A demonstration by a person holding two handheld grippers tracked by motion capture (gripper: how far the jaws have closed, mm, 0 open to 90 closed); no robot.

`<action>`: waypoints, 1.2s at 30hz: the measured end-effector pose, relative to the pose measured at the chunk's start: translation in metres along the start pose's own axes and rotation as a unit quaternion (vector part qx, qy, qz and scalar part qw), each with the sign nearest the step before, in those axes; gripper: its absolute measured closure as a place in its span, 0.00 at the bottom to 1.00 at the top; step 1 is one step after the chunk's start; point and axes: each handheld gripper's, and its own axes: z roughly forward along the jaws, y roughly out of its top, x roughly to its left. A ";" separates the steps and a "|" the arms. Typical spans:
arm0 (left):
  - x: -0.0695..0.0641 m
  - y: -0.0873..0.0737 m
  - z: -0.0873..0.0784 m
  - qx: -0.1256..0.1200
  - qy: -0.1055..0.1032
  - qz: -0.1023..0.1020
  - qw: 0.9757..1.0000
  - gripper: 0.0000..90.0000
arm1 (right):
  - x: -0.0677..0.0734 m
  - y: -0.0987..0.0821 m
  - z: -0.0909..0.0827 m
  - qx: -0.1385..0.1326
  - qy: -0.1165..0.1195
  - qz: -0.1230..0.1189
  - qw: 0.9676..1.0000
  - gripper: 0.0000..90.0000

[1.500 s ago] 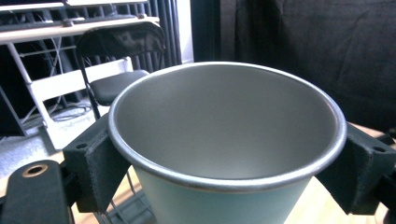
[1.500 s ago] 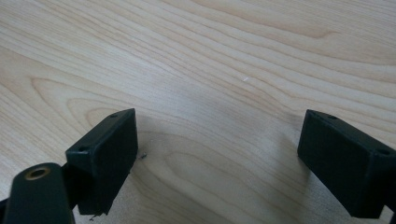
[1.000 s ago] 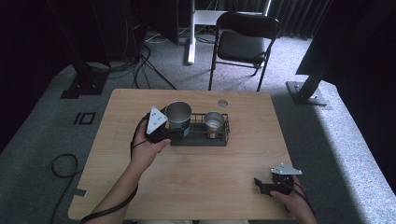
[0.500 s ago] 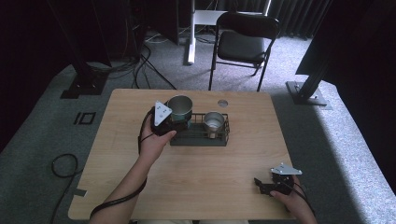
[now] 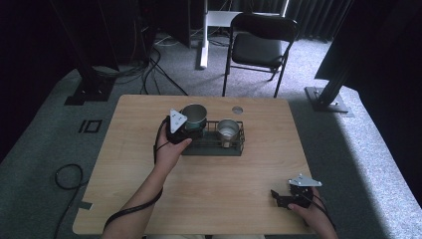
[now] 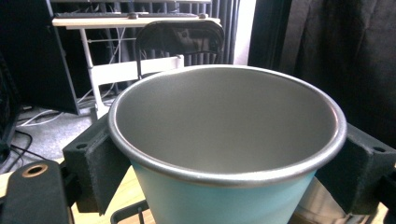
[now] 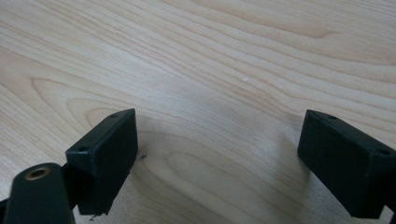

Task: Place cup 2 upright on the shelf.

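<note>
The teal cup (image 5: 194, 116) stands upright at the left end of the black wire rack (image 5: 215, 143), mouth to the ceiling, its long axis running straight up and down. Whether its base sits in the rack or hangs just above it cannot be told from the high view. In the left gripper view the cup (image 6: 227, 154) sits squarely between the two black jaws, one pad on each flank just under the rolled steel rim, so the left gripper (image 5: 185, 127) is clamped on it from the near-left side, reaching in level from the person's side of the table.

That is the relation the coming move turns on: the grip is sideways and the cup's axis is vertical, so any travel looks cleanest straight along that axis, up or down, with the rack's wire walls hemming it in on the sides.

Just to the right, in the same rack, stands a smaller steel cup (image 5: 228, 130), close beside the teal one, near enough that a sideways swing could knock it.

The right gripper (image 5: 290, 197) rests well apart at the near right corner of the wooden table (image 5: 149, 209), jaws spread wide over bare wood (image 7: 233, 70), holding nothing. The left hand is plainly the one on the job.
</note>
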 end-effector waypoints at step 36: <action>-0.005 -0.028 0.017 0.039 -0.012 0.025 0.999 0.15 | 0.000 0.000 0.000 0.000 0.000 0.000 1.000 0.13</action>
